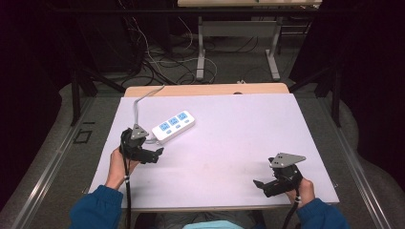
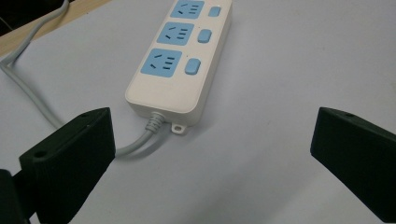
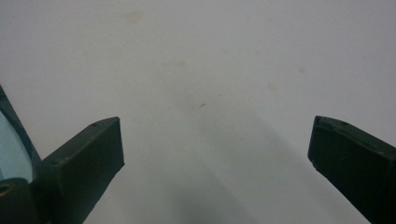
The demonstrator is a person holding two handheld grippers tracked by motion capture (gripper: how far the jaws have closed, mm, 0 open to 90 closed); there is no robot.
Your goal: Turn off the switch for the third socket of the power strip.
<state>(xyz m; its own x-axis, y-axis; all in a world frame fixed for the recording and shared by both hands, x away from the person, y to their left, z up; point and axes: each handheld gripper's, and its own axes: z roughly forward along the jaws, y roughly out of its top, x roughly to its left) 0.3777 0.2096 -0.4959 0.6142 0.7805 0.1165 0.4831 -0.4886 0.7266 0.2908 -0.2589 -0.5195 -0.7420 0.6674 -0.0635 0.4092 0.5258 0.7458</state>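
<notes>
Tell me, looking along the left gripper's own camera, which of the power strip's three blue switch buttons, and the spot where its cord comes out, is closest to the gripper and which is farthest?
From the open left gripper, outward:
1. Cord exit, at the power strip's near end.
2. Near button, beside the closest socket.
3. Middle button, halfway along.
4. Far button, at the top edge.
</notes>
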